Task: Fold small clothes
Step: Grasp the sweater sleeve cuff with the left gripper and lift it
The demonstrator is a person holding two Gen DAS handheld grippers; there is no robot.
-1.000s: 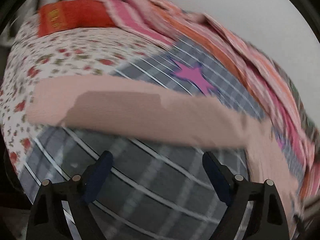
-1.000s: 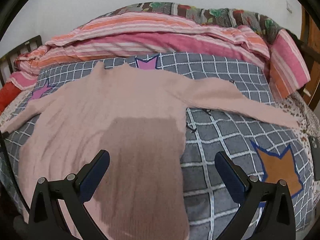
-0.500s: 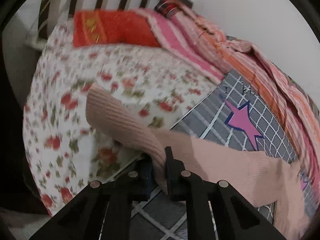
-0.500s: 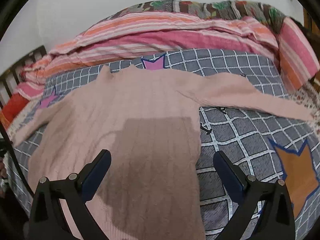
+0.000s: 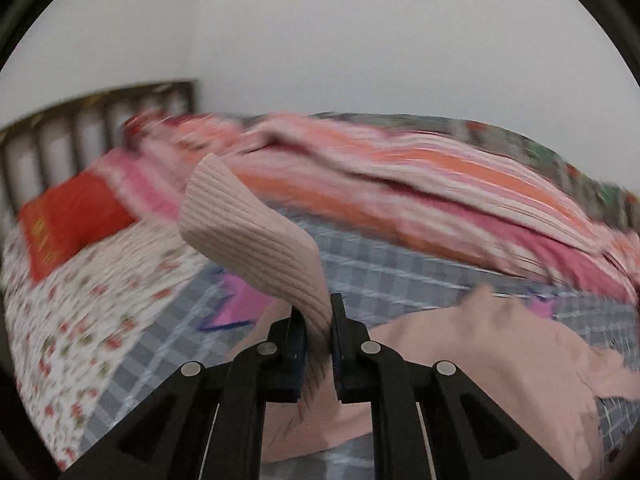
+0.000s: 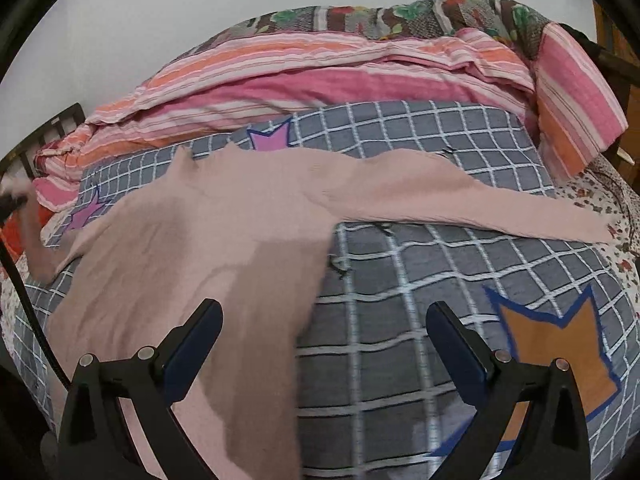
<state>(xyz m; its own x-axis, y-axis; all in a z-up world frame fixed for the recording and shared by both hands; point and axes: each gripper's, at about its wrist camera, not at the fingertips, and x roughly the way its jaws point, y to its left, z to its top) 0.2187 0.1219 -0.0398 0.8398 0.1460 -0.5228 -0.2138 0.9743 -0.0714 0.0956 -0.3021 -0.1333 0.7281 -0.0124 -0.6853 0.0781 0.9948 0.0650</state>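
A pale pink knitted sweater lies spread flat on the grey checked blanket, its right sleeve stretched out to the right. My left gripper is shut on the sweater's left sleeve and holds it lifted off the bed, the ribbed cuff standing up above the jaws. The sweater's body lies to the right in that view. My right gripper is open and empty, hovering over the sweater's lower right edge.
A striped pink and orange quilt is heaped along the back by the wall. A red pillow and a floral sheet lie at the left, by the dark slatted headboard.
My left gripper closed on the left sleeve near its cuff, then lifted it and swung right toward the sweater's body. The right gripper stayed open and barely moved.
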